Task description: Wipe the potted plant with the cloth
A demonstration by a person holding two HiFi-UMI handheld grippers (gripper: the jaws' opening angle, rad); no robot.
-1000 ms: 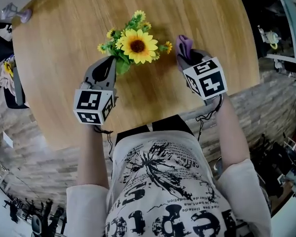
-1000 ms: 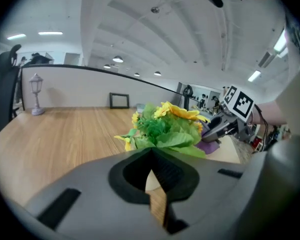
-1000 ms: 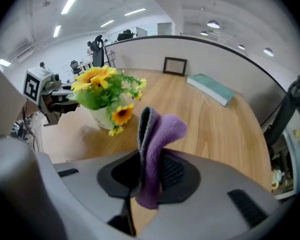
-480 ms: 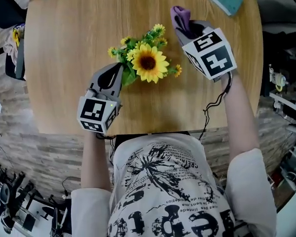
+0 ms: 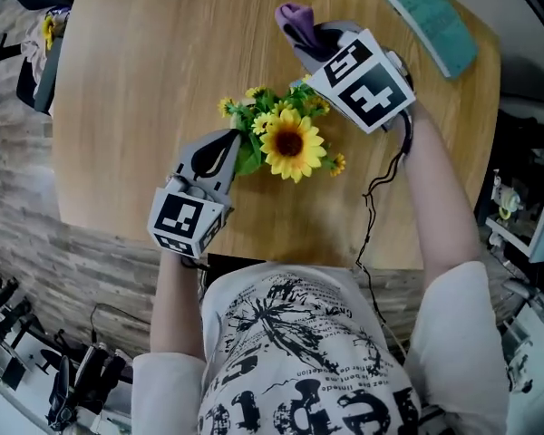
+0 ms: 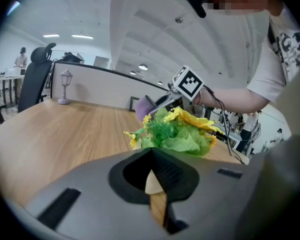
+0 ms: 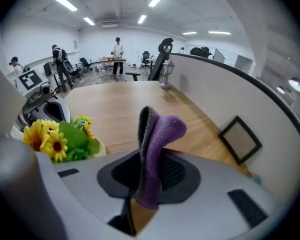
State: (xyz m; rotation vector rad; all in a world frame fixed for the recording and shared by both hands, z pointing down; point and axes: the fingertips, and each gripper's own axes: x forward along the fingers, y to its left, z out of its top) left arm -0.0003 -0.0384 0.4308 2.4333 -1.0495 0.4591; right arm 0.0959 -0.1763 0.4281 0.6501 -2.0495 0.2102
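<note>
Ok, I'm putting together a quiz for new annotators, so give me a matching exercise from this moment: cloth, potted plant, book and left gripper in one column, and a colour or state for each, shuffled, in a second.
Column one:
1. cloth
2. potted plant
3. book
4. left gripper

Column two:
A. teal, lying flat on the table
B. fingers shut
C. purple, clamped in the right gripper
D. yellow flowers and green leaves, standing between the two grippers

Pairs: 1-C, 2-D, 3-A, 4-B
</note>
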